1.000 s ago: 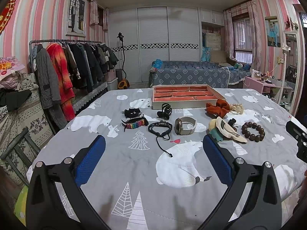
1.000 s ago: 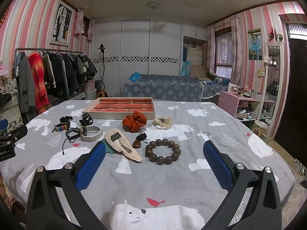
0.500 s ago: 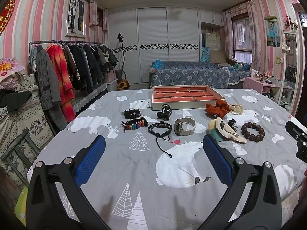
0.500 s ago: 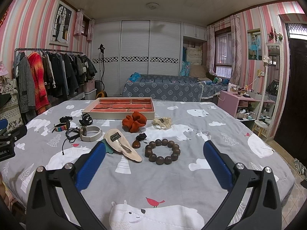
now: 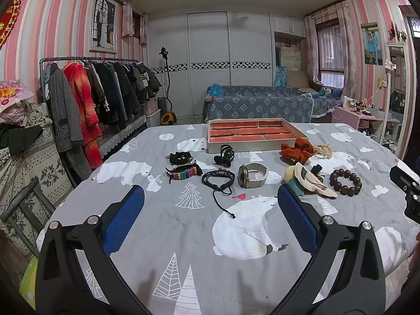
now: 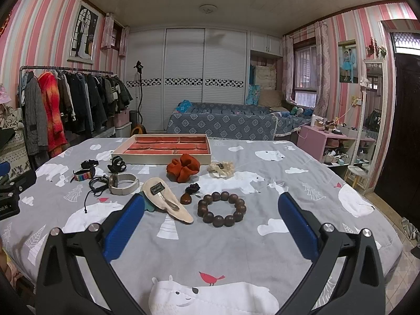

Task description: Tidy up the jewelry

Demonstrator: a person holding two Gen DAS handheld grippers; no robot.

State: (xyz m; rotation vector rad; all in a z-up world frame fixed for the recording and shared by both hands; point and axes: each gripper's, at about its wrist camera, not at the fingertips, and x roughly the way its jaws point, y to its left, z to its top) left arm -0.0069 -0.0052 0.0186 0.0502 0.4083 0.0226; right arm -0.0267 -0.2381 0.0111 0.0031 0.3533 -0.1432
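Both the left gripper (image 5: 210, 210) and right gripper (image 6: 210, 210) hover wide apart and empty, while the dark wooden bead bracelet (image 6: 222, 208), near on the bear-print cloth (image 6: 236, 249), looks light, rigid-beaded, best pinched across one side.

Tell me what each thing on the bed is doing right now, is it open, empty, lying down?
Left tool: open, holding nothing.
Right tool: open, holding nothing.
Tray: open on top, red compartments look empty.
Bead bracelet: lying flat, closed ring.
Watch: on its side, strap looped.
Black cord bracelet: flat, cord trailing loose.
Orange scrunchie: bunched beside the tray.
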